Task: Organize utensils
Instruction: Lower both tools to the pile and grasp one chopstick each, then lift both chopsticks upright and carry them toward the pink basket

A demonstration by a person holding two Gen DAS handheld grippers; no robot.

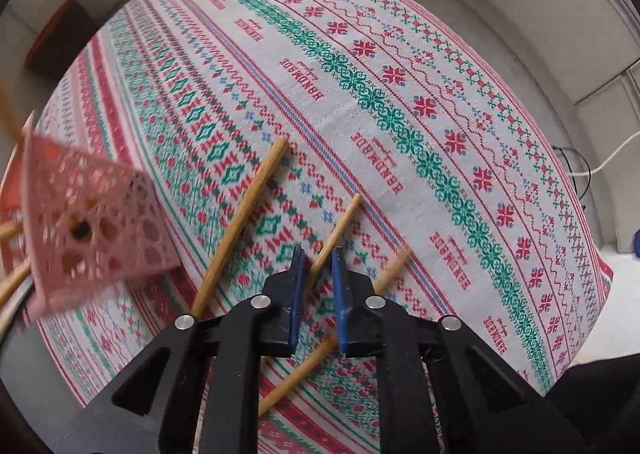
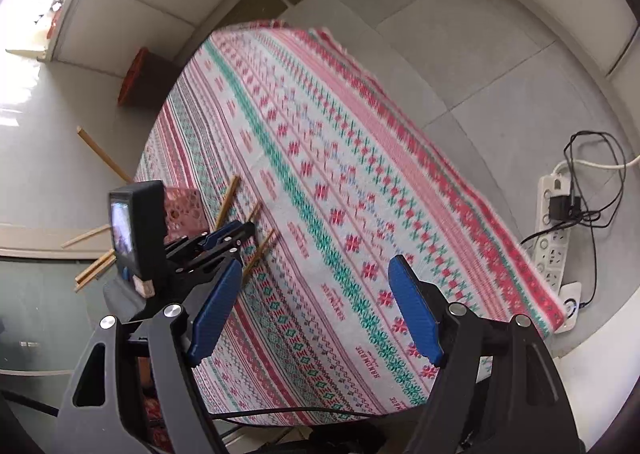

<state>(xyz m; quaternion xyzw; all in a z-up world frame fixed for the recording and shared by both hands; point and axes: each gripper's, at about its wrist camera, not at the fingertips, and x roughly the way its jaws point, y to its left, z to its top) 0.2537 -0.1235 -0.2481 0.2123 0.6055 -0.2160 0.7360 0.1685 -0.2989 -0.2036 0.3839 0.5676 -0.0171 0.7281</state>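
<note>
Chopsticks of pale wood lie loose on the cloth-covered desk (image 1: 400, 65), and one of them, the middle chopstick (image 1: 340, 223), runs straight up between the left gripper (image 1: 318, 258) jaws, which stand narrow around it; whether the pads already pinch it I cannot tell. Such a stick is likely light, stiff and smooth, so it may roll or pivot if pinched near one end; a hold nearer its middle looks safer, and the woven cloth should keep it from skidding. Just left of the jaws lies a longer chopstick (image 1: 244, 221), and just right of them a third chopstick (image 1: 394, 264), blurred, close enough to be nudged by the outer finger. Further left, tilted and blurred, is the pink perforated basket (image 1: 96, 230) with more sticks poking from it, the likely place for the stick; its latticed wall could catch a tip. The right gripper (image 2: 316, 306) hovers above the desk with jaws wide and nothing between them. On the floor beyond the desk edge sits a power strip (image 2: 554, 213) with tangled cables, well clear of the work.
</note>
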